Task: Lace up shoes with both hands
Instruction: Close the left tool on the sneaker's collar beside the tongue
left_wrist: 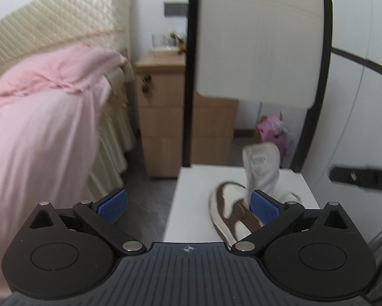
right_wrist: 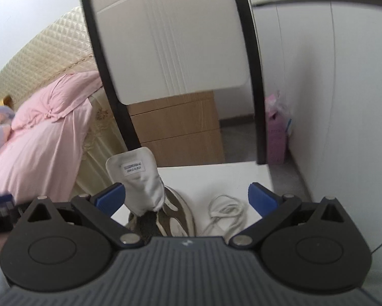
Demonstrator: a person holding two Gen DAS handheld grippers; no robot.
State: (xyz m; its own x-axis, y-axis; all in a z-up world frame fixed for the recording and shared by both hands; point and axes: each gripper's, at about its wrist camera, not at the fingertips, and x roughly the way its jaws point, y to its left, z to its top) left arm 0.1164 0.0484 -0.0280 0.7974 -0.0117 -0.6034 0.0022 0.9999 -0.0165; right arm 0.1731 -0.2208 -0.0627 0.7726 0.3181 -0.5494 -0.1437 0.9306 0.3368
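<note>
Left wrist view: your left gripper is spread wide, holding nothing, its blue pads well apart. The shoe, brown and white, lies on the white chair seat just beyond the right pad, its white tongue standing upright. Far left: bed with pink cover; behind, a wooden nightstand; the chair back rises above. Right wrist view: your right gripper is likewise released and empty. The shoe sits near left between the fingers, tongue touching the left pad's edge. A loose white shoelace lies coiled on the seat, just right of the shoe.
</note>
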